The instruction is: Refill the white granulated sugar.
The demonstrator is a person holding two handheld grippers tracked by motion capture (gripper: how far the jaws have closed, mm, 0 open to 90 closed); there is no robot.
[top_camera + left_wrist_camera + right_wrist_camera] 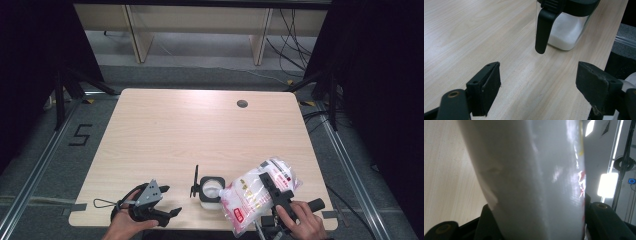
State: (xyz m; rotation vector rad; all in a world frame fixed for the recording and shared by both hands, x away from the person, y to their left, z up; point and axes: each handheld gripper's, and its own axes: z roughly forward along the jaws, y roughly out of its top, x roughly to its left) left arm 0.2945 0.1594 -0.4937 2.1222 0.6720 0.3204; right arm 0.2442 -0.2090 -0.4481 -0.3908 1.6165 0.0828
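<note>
A pale wooden table (165, 130) fills the frame's middle. At lower right, the right gripper (276, 192) clamps a white bag (250, 192) tilted beside the jar (210, 192) at lower centre. At lower left, the left gripper (172, 212) stands open, holding nothing.

The bag (250, 192) lies just right of the jar (210, 192) (touching).

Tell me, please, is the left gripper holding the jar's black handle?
No, the left gripper is open, short of the black handle of the jar.
</note>
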